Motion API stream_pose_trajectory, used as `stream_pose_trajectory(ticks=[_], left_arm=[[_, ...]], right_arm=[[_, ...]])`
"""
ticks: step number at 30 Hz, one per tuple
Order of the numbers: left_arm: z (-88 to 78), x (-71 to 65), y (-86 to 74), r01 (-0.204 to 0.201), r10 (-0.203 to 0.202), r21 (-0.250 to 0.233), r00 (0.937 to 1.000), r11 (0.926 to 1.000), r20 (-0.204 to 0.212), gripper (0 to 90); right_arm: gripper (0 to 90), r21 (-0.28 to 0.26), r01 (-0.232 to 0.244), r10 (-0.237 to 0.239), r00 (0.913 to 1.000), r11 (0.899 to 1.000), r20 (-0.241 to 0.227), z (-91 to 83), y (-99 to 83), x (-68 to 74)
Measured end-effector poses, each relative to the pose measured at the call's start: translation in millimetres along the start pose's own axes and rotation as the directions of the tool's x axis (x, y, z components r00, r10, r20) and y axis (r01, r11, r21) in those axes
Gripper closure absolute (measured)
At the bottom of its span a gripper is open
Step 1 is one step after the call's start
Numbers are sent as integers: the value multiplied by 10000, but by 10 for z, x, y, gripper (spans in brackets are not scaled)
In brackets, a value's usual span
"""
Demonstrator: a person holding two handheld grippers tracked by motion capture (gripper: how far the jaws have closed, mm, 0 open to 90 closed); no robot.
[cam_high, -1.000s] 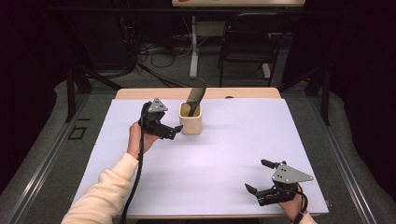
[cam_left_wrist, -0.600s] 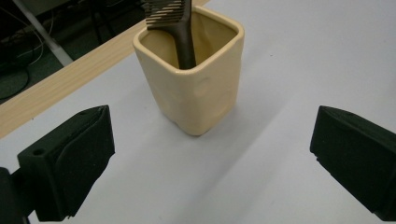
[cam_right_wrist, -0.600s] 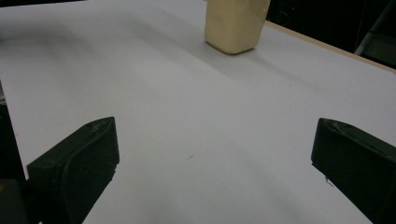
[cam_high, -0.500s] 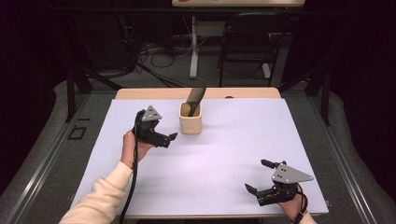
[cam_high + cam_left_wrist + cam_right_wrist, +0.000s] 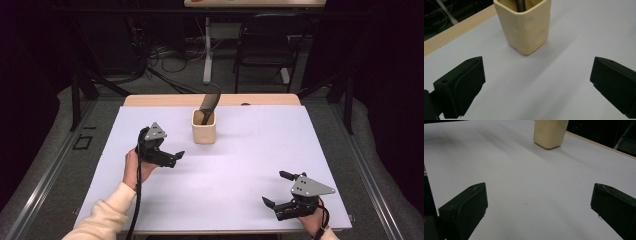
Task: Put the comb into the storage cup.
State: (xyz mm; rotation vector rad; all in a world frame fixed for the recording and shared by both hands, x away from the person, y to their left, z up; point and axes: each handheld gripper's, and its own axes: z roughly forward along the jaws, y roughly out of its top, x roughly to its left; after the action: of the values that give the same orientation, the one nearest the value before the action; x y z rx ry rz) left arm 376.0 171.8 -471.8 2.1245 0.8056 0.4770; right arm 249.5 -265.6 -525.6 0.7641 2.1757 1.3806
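Note:
A cream cup (image 5: 204, 131) stands on the white table (image 5: 250, 150) near its far middle, and a dark utensil (image 5: 210, 102) leans out of it. My left gripper (image 5: 175, 158) is held a little left of and in front of the cup, apart from it, open and empty. In the left gripper view the cup (image 5: 525, 27) stands ahead beyond the wide-apart jaws, with the dark utensil's handle (image 5: 520, 5) inside it. My right gripper (image 5: 275, 188) rests open near the front right corner. In the right gripper view the cup (image 5: 550, 132) is far ahead.
A bare wooden strip (image 5: 165, 100) runs along the table's far edge. Behind the table are a chair (image 5: 265, 45), a white stand (image 5: 207, 50) and cables on the floor. A cable (image 5: 135, 200) trails from the left gripper along the sleeve.
My left gripper has drawn back from the cup, toward the front and left. The right gripper has stayed where it was.

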Motion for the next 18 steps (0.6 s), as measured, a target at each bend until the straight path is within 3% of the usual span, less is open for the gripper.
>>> stream_pose_trajectory(ticks=[18], left_arm=[[-156, -50, -190, 400, -392, -228, 9986, 9989, 341, 0]], right_arm=[[4, 4, -7, 7, 10000, 10000, 1, 4, -1, 0]])
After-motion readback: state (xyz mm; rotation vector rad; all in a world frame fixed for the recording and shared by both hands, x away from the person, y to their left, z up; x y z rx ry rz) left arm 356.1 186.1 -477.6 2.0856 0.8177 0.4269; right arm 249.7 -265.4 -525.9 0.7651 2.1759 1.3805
